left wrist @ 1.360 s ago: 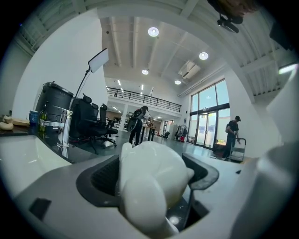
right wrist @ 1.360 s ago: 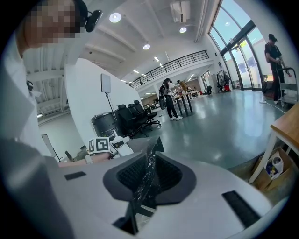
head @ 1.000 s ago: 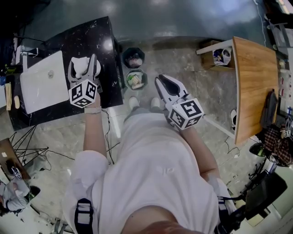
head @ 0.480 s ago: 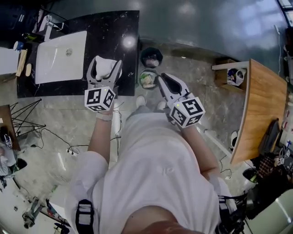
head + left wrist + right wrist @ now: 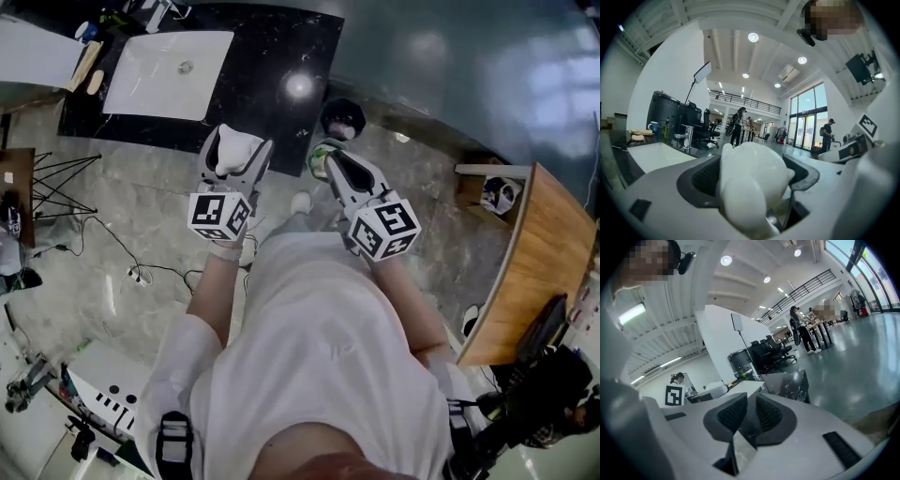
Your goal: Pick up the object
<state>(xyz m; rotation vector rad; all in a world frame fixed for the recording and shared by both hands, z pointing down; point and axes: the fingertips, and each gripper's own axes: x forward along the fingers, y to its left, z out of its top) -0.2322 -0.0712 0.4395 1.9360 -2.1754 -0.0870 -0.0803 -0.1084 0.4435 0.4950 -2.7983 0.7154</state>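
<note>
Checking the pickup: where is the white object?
The white object is clamped by the left gripper, head view centre-left, beside the right gripper, off the black counter.

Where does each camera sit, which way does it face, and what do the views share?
Head view: on the head, facing steeply down; shows torso, left claw, right claw.
Left gripper view: on the left claw, facing across the hall; jaws clamp a white object.
Right gripper view: on the right claw, facing the hall; jaws together, empty.
Shared: black counter and white sink, in all three.
</note>
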